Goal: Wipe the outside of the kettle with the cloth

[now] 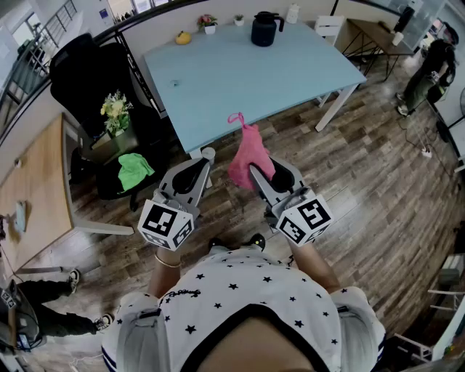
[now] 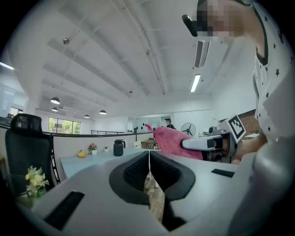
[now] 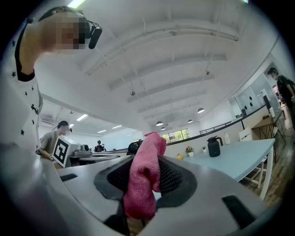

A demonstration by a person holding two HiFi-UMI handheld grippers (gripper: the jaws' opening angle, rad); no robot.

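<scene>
Kettle [image 1: 266,29], black, stands well ahead of both grippers, at the far edge of the light blue table [image 1: 240,80]. Nothing touches it, so I judge that the wiping is not yet begun. The pink cloth [image 1: 247,161] is in the right gripper [image 1: 256,173]. Its jaws are pressed on the middle of the cloth, so one end sticks out past the tips and the other hangs down between them. The left gripper [image 1: 205,164], just beside it on the left, has its jaws together and carries nothing.

I see three risks from here. First, the cloth is bunched and held only by a narrow part. When it is rubbed on the kettle, the friction may pull it out of the jaws. Second, the kettle stands free. A push from the right gripper alone may slide or tip it, unless the left gripper opens and steadies it. Third, the reach over the table is long, and small things stand near the kettle, so a wide stroke may knock them.

The count is one kettle, one pink cloth, two grippers and one table. Beyond the grippers on the table there are two small plant pots [image 1: 208,23], one yellow thing [image 1: 183,37] and one white bottle [image 1: 293,13]. Left of the left gripper there is one black chair [image 1: 87,69], with one bunch of flowers [image 1: 115,109] and one green cloth [image 1: 134,171] on it.
</scene>
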